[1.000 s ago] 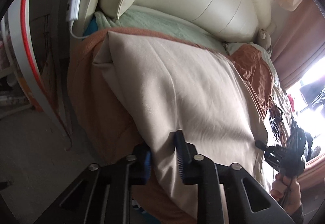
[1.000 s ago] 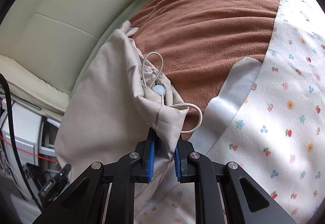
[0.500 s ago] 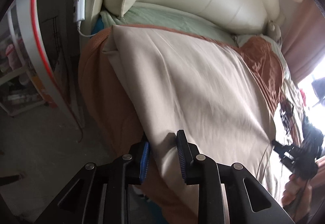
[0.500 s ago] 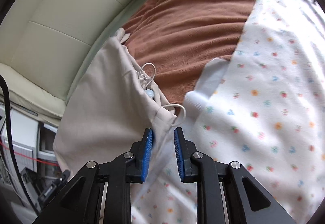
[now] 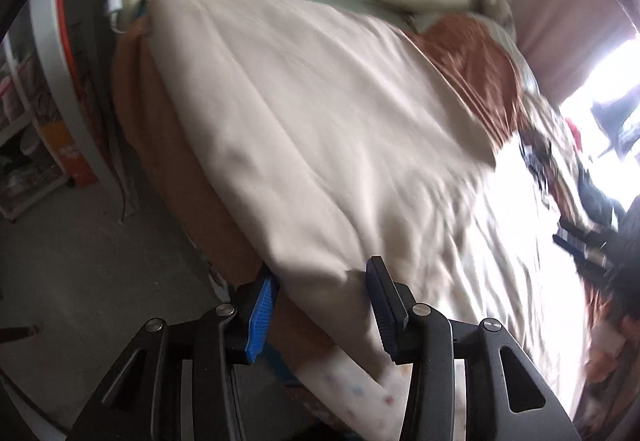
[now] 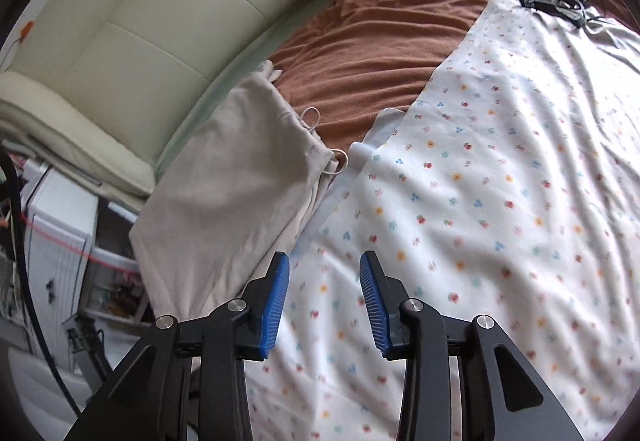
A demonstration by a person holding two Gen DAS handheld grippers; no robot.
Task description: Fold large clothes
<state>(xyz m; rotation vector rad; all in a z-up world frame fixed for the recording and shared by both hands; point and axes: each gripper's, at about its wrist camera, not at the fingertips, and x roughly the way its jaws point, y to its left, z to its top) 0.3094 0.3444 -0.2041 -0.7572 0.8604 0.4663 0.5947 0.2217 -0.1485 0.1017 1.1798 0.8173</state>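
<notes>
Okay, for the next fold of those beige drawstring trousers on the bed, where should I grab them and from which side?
Judging by how they lie, grip the beige trousers at the waistband corner by the drawstring loop. The hem there is bunched and thick, so it gives the jaws an edge. Come from the floral sheet side with the right gripper. It is open, its jaws have just been opening, and nothing is between them.

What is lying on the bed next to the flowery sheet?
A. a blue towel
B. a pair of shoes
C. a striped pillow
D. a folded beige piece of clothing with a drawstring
D: the folded beige garment with a white drawstring lies flat along the left edge of the flowery sheet, partly on the brown blanket.
</notes>
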